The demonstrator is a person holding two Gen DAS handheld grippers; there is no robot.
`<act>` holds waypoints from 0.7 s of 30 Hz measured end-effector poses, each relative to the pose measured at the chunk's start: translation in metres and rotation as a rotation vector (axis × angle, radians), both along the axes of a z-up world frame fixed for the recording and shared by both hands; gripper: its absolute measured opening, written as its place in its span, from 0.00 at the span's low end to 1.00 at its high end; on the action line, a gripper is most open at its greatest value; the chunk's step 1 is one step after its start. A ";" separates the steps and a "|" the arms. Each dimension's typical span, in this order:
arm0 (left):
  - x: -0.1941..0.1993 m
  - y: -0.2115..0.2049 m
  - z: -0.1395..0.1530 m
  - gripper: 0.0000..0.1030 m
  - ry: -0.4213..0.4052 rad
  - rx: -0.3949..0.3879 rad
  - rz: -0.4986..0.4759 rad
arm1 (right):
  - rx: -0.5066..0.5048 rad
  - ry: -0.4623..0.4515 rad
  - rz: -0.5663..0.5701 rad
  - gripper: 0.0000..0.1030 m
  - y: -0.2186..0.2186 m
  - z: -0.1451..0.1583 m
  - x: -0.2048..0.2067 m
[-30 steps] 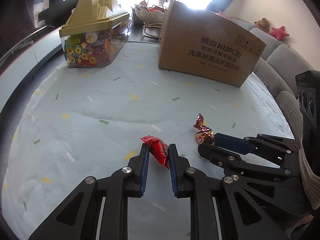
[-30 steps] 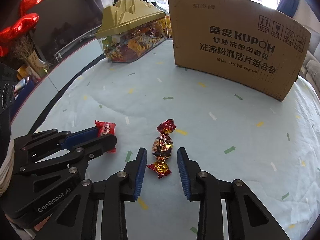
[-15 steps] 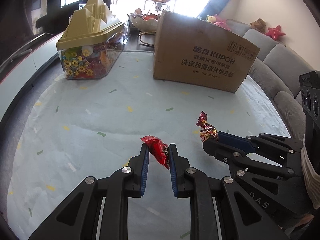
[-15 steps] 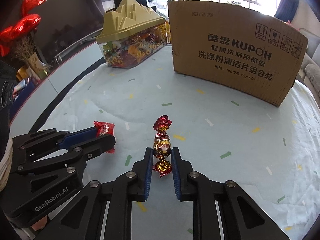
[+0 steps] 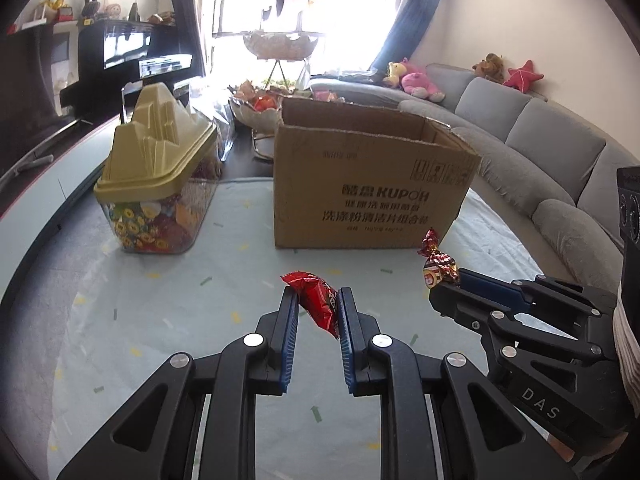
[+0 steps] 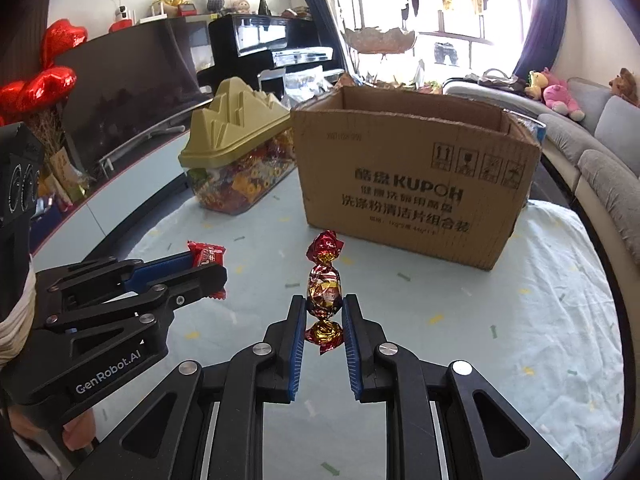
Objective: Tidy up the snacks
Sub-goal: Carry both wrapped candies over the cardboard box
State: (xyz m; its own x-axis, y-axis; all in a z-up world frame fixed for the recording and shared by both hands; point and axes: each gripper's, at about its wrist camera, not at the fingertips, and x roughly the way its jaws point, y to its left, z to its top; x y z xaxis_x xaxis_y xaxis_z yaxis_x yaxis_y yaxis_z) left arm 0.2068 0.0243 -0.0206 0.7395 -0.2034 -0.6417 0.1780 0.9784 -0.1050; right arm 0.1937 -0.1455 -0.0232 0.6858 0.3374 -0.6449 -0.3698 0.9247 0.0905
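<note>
My left gripper (image 5: 317, 300) is shut on a red snack packet (image 5: 316, 299) and holds it above the table. It also shows in the right wrist view (image 6: 208, 266), with the red packet (image 6: 206, 253) at its tip. My right gripper (image 6: 323, 304) is shut on a red-and-gold foil candy (image 6: 323, 288), lifted off the table. In the left wrist view the right gripper (image 5: 444, 284) holds that candy (image 5: 437, 262). An open cardboard box (image 5: 372, 184) stands ahead of both grippers, also seen in the right wrist view (image 6: 412, 184).
A clear candy container with a gold mountain-shaped lid (image 5: 160, 184) stands left of the box, also in the right wrist view (image 6: 236, 160). The table has a pale confetti-patterned cloth (image 5: 160, 320). A grey sofa (image 5: 540, 160) runs along the right. A bowl on a stand (image 5: 260, 112) sits behind.
Both grippers have lifted off the table with their snacks and tilted up towards the box. The right gripper closed on the foil candy during this time.
</note>
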 end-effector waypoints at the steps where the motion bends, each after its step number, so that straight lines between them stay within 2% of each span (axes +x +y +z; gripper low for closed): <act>1: 0.002 -0.002 0.005 0.20 -0.011 0.001 -0.002 | 0.002 -0.015 -0.008 0.19 -0.003 0.005 0.001; 10: 0.028 -0.020 0.046 0.20 -0.116 0.034 -0.021 | 0.022 -0.129 -0.073 0.19 -0.026 0.044 0.022; 21: 0.075 -0.041 0.080 0.20 -0.187 0.050 -0.033 | 0.030 -0.227 -0.117 0.19 -0.044 0.081 0.054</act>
State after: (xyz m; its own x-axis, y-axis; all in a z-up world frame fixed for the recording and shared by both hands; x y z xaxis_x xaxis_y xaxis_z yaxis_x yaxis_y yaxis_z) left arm 0.2816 -0.0170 0.0591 0.8401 -0.2005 -0.5040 0.2217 0.9749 -0.0183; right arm 0.2477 -0.1893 0.0581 0.8474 0.2640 -0.4607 -0.2745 0.9605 0.0456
